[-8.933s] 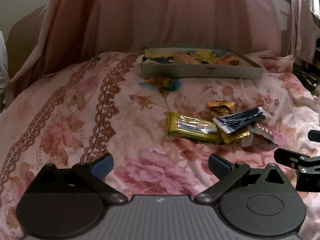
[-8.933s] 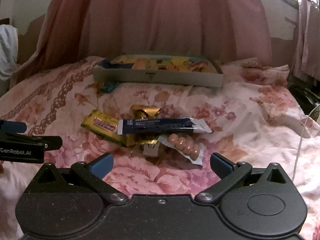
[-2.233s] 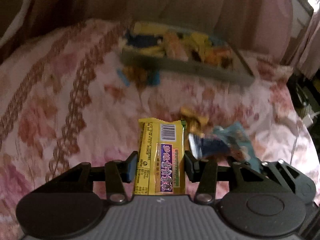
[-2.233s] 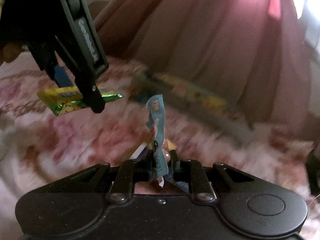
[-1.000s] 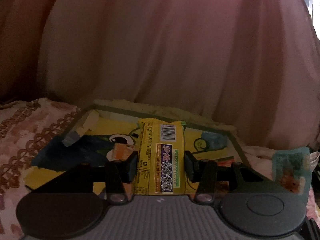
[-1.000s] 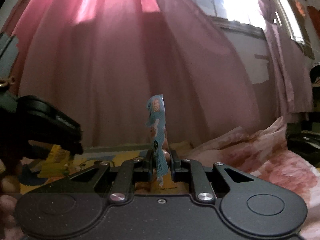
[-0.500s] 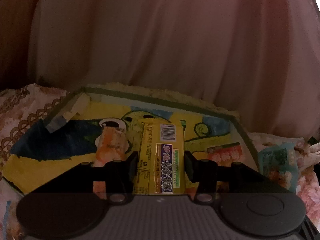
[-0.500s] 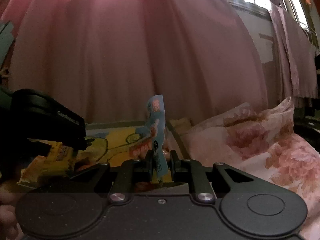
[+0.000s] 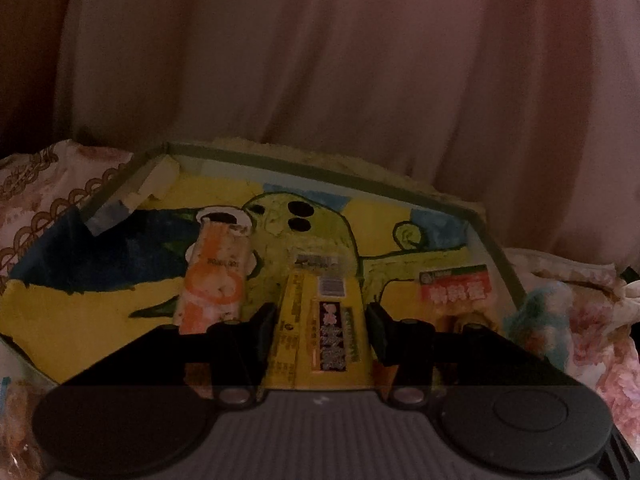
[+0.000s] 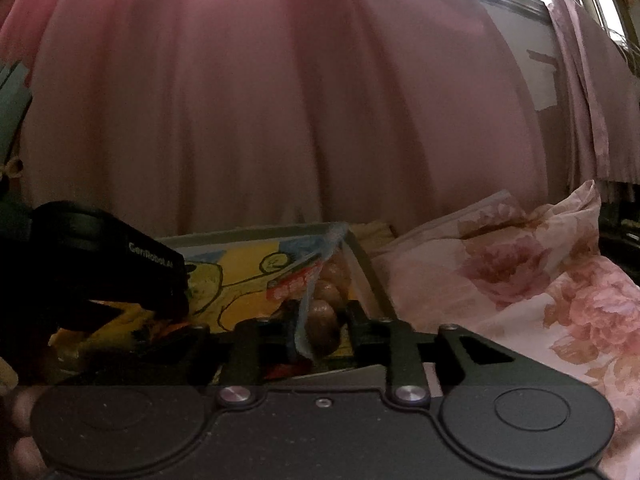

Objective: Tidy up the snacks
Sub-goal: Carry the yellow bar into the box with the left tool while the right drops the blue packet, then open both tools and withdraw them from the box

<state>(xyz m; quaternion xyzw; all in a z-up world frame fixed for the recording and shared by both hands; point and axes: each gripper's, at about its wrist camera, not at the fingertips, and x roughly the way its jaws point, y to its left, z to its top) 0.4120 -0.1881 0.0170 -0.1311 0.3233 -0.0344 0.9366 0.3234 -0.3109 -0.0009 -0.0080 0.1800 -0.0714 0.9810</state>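
Yellow snack bar (image 9: 320,332): lies lengthwise between the fingers of your left hand-held gripper (image 9: 322,334), barcode end pointing away from you. A dark gap shows on each side of the wrapper, so the fingers look slightly spread; whether either pad touches it, you cannot tell. The bar sits over the tray (image 9: 496,248), low above its yellow and green cartoon lining or resting on it; the view does not settle which.

Blue-edged packet of round brown snacks (image 10: 320,304): it sits between the fingers of your right hand-held gripper (image 10: 318,330), which stand a little apart. Contact with the pads is not clear. The packet leans over the tray's right end, beside the grey wall (image 10: 368,280).

Already lying in the tray: an orange and white packet (image 9: 216,280) left of the bar, and a red-labelled packet (image 9: 456,292) to its right, near the right wall.

In the right wrist view, your left hand-held gripper's black body (image 10: 112,272) fills the left side, over the tray.

The tray rests on a floral bedspread (image 10: 540,280). A pink curtain (image 9: 320,80) hangs just behind it.
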